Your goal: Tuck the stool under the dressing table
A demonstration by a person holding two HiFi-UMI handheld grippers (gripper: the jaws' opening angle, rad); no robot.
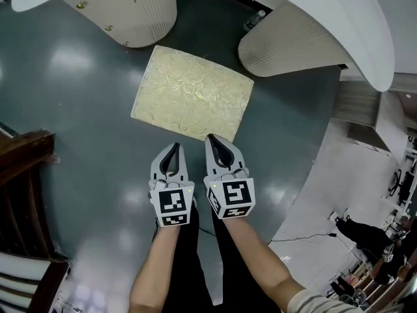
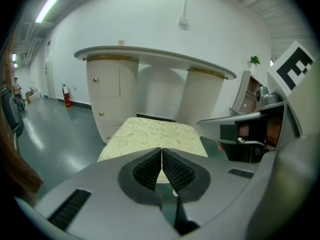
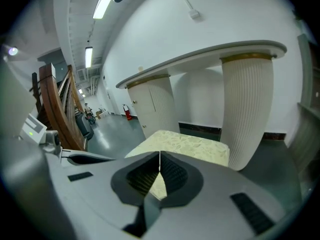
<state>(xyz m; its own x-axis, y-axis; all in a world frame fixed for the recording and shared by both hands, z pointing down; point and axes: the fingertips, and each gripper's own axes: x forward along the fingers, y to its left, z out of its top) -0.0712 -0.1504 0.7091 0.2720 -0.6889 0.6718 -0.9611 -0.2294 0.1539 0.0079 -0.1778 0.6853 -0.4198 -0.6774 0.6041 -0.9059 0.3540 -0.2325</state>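
Observation:
The stool [image 1: 193,100] has a pale gold, leaf-patterned cushion and stands on the grey floor in front of the dressing table [image 1: 313,5], partly between its two ribbed pedestals [image 1: 287,44]. My left gripper [image 1: 172,147] is shut and hovers just short of the stool's near edge. My right gripper [image 1: 212,139] is shut too, its tips at the cushion's near edge. The left gripper view shows the cushion [image 2: 155,134] beyond the closed left gripper [image 2: 161,150]; the right gripper view shows the cushion [image 3: 185,146] past the closed right gripper [image 3: 159,155].
A dark wooden frame [image 1: 23,175] stands at the left. The left pedestal [image 1: 133,8] has drawers with gold knobs. A white raised floor [image 1: 339,188] with a cable and clutter lies to the right.

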